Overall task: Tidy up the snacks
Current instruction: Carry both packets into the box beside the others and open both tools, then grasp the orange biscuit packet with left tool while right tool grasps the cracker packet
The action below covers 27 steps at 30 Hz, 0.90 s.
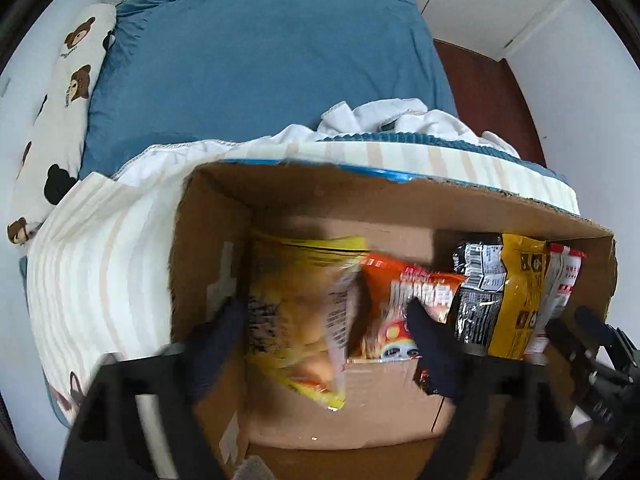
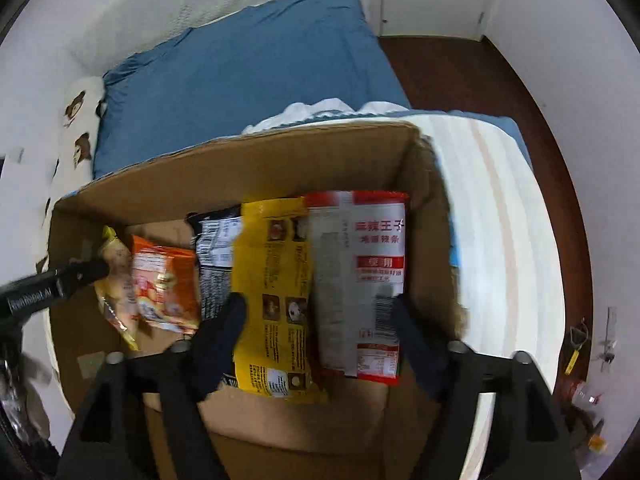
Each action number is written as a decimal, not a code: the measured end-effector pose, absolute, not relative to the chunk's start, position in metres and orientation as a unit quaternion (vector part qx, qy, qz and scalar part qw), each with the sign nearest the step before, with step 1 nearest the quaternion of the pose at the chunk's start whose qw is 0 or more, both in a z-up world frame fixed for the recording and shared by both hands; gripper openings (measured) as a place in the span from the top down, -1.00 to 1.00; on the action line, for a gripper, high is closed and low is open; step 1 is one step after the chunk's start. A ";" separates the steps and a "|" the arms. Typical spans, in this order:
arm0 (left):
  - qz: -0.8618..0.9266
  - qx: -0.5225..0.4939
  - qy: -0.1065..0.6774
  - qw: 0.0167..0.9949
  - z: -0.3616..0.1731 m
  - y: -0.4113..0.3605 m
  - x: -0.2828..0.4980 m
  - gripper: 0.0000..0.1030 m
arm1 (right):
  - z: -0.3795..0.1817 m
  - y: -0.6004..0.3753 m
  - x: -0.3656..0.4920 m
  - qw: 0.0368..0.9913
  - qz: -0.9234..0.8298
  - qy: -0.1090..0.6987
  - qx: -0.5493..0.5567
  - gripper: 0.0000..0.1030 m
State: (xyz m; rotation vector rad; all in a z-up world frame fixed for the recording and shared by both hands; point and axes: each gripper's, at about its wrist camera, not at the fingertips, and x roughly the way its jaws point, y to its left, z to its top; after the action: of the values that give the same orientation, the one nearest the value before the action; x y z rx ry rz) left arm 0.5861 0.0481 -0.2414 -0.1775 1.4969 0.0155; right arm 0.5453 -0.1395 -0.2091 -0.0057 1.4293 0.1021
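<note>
An open cardboard box [image 1: 216, 224] [image 2: 280, 164] stands on the bed and holds snack packets on edge. My left gripper [image 1: 324, 320] is open over its left part, fingers either side of a yellow packet [image 1: 296, 304] and an orange packet [image 1: 404, 296]. My right gripper [image 2: 316, 316] is open over its right part, fingers either side of a mustard-yellow packet [image 2: 276, 280] and a red-and-white packet [image 2: 360, 272]. A black packet [image 2: 216, 256] [image 1: 476, 292] stands between the orange and mustard ones. The left gripper's finger shows in the right wrist view [image 2: 80, 276].
The box rests on a cream striped blanket [image 1: 100, 264] [image 2: 492, 200] on a blue bed [image 1: 260, 60]. A bear-print pillow [image 1: 60, 120] lies at the left, crumpled white cloth [image 1: 380, 116] behind the box. Dark red floor [image 2: 480, 92] lies to the right.
</note>
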 end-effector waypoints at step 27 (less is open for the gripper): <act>0.013 -0.059 0.538 0.841 -0.154 0.022 0.460 -0.75 | -0.157 -0.129 0.423 0.822 0.045 0.568 -0.013 -0.94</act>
State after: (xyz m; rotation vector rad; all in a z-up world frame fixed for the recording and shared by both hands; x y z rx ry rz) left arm 0.4603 0.0222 -0.1539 -0.1237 1.1379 0.0265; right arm 0.4227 -0.1290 -0.1565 -0.0271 1.2092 0.0956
